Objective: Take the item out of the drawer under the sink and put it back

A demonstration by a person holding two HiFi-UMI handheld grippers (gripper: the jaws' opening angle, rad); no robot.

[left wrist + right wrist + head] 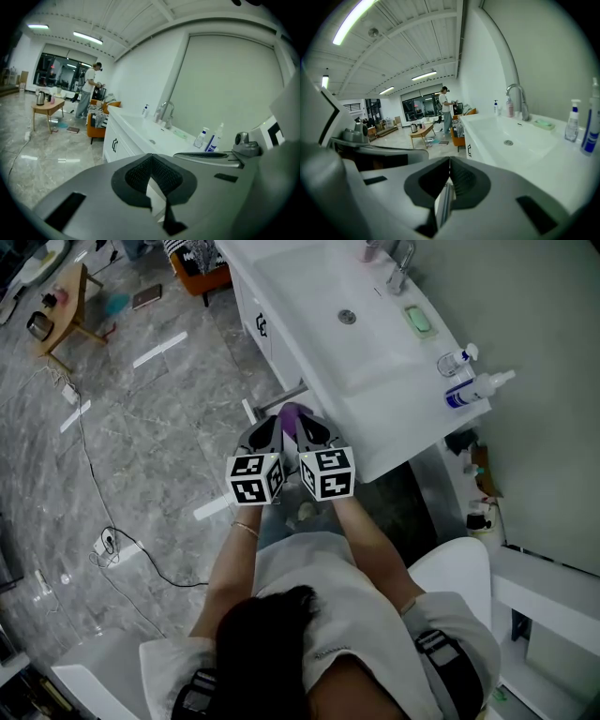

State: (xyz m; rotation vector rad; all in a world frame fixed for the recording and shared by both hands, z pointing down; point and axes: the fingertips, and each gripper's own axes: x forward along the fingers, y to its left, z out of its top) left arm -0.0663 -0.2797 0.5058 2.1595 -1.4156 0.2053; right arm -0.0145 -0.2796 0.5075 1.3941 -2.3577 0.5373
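Far L in the head view, ~10 o'clock from me: a small wooden table (66,307) on the grey marble floor (169,427), with a white cable (98,486) trailing across the floor at 9. The L gripper view shows the same table w/ a kettle (40,98) on it. An orange chair (96,127) and a person (88,91) stand well beyond, also ~10.

My left gripper (150,155): black pads meet tip to tip, jaws closed, nothing pinched that I can see. It sits just beside my right gripper (449,160), marker cubes nearly touching. Both aim at 12 toward the front of the vanity (384,427), tilted somewhat down. Right jaws are closed too, pads together at the tips. A thin grey strip shows thru the slot below them, beyond the pads, not gripped.

Task item: a purple thing (292,412) peeks out between the two grippers' front ends in the head view, right at the vanity's lower front edge. Neither gripper view shows it, so I can't tell if it touches a jaw or lies lower down in the drawer. A grey bar (279,394) juts from the vanity front at 11 of it. Can't tell if that's the drawer's edge.

To the R, ~1 o'clock: the white basin (309,287) w/ its drain (347,317). The tap (401,273) is at its far side, and a green soap dish (419,321) lies beside the basin. Two spray bottles (478,388) stand at the counter's R end, at 2.
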